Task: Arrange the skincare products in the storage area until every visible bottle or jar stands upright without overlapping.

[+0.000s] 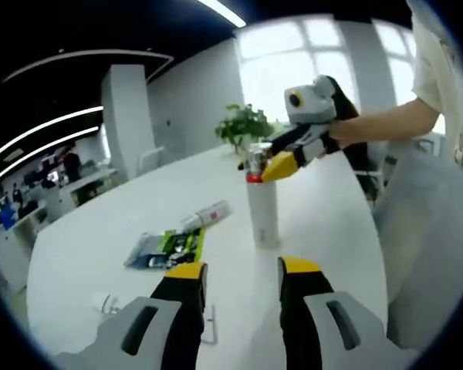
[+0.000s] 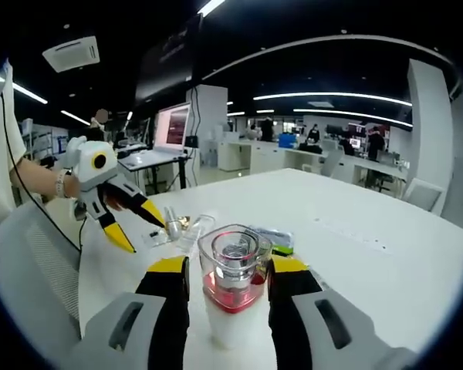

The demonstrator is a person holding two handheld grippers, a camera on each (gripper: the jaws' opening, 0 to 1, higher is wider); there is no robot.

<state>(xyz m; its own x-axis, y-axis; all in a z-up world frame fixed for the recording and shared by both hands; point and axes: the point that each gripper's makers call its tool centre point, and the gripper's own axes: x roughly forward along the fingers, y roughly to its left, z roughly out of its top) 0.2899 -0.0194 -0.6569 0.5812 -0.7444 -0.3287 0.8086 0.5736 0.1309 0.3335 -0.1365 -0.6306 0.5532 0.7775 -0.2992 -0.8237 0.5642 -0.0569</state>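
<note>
I see big white table [image 1: 100, 247]. Tall white bottle with clear cap and red collar [image 1: 262, 208] stands upright mid-table; my right gripper [image 2: 228, 289] clamps its cap. Left gripper [image 1: 241, 281] parted, empty. White tube [image 1: 206, 216] lies flat beside green packet [image 1: 166, 248].

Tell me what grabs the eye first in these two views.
The tall white bottle with a clear cap stands upright mid-table, and the right gripper closes around its cap; in the right gripper view that cap sits between the jaws. Behind it, a white tube and a green packet lie flat, while the left gripper hangs open.
</note>
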